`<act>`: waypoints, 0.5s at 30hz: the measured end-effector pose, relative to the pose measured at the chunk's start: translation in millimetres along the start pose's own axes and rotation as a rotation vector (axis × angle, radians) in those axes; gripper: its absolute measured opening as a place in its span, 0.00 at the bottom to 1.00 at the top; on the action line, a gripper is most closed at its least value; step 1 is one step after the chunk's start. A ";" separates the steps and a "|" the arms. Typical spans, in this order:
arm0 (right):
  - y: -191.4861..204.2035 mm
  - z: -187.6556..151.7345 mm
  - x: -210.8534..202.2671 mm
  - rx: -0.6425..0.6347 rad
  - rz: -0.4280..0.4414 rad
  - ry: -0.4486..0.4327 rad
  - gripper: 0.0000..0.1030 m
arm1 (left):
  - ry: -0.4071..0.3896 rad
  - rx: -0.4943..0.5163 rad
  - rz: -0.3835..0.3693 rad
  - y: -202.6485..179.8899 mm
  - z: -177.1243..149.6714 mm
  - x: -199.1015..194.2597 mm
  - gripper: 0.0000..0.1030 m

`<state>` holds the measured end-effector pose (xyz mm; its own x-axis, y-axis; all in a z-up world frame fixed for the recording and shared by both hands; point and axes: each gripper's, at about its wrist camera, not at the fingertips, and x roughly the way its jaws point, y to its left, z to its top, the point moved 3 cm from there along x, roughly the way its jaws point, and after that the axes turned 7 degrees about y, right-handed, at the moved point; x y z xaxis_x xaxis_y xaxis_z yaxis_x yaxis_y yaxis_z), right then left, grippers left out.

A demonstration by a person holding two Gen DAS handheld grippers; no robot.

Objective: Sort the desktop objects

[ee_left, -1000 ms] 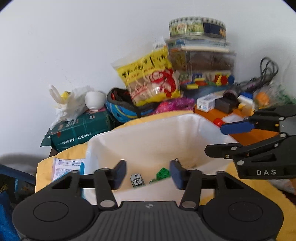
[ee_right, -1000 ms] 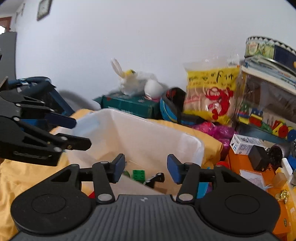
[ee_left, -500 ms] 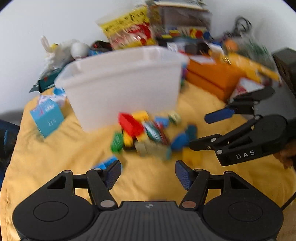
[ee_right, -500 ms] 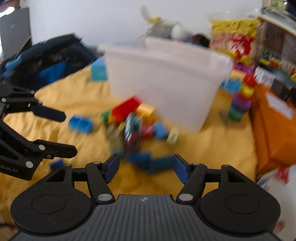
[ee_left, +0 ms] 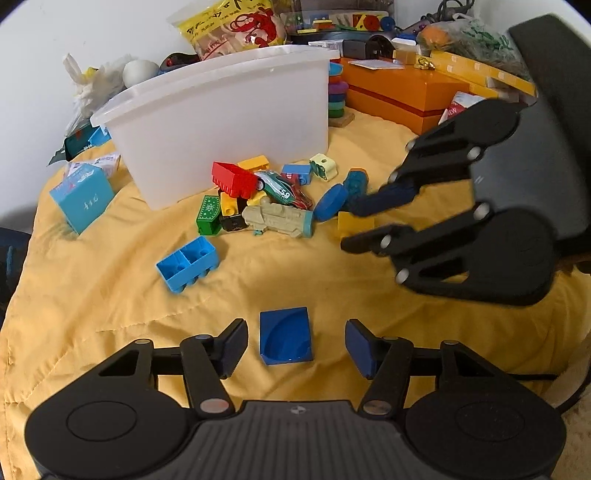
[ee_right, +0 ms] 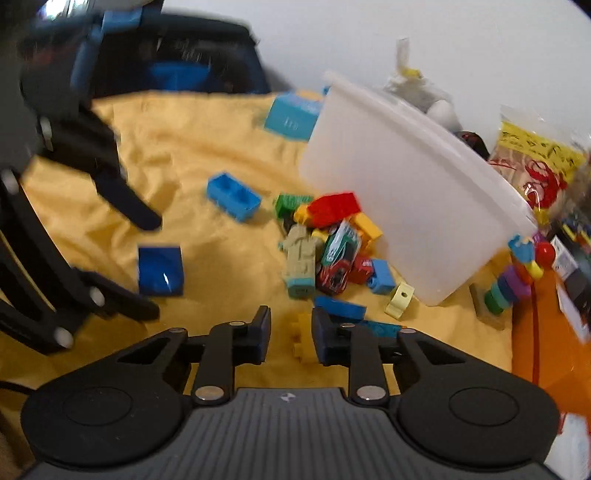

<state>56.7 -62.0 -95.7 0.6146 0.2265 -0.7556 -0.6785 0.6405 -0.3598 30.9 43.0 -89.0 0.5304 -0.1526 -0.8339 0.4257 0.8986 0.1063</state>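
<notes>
Between the fingers of my left claw [ee_left: 295, 349], which stand wide apart and hold nothing, a dark blue block [ee_left: 285, 335] with a curved hollow lies on the yellow cloth [ee_left: 110, 295] that covers the desk. Farther off and a little left sits a light blue brick [ee_left: 187, 263] on its side. Beyond it, a heap of toys lies against the near wall of the white bin [ee_left: 229, 122]: a red truck bed [ee_left: 235, 179], a green block [ee_left: 208, 214], a beige toy train [ee_left: 277, 220], a teal and red toy car [ee_left: 282, 188] and a pale yellow cube [ee_left: 323, 167]. To the right of the heap my right claw [ee_right: 290, 334] reaches in low over the cloth; its fingers are narrowed to a small gap around a yellow brick [ee_right: 303, 338], though I cannot tell whether the pads touch it. Just past its tips lies a flat blue disc [ee_right: 340, 307]. Left of the bin stands a light blue carton [ee_left: 82, 197]. Right of the bin rises a stack of coloured rings [ee_left: 337, 99], with an orange box [ee_left: 402, 92] beside it. Behind the bin leans a yellow snack bag [ee_left: 229, 27].
</notes>
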 end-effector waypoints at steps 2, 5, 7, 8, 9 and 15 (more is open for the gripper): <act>-0.8 -1.4 11.2 0.000 -0.022 0.041 0.23 | -0.001 -0.004 0.000 0.3 0.2 1.2 0.61; -10.6 -0.5 16.0 0.038 -0.043 0.055 0.22 | 0.006 -0.022 -0.008 2.5 0.0 6.7 0.53; -19.8 0.6 17.1 0.096 -0.008 0.059 0.23 | 0.029 -0.052 -0.040 5.9 -0.5 13.6 0.45; -20.5 0.0 17.2 0.106 -0.002 0.060 0.24 | 0.035 -0.068 -0.053 7.3 -1.1 16.8 0.44; -20.8 -1.6 17.9 0.107 0.000 0.058 0.25 | 0.038 -0.084 -0.062 8.8 -1.5 19.4 0.43; -25.1 -11.1 20.1 0.163 0.056 0.063 0.23 | 0.026 -0.100 -0.079 11.0 -0.2 24.2 0.34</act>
<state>81.6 -81.7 -107.9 0.5477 0.2222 -0.8066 -0.6334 0.7400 -0.2262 48.3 49.3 -108.1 0.4780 -0.2153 -0.8516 0.3895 0.9209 -0.0142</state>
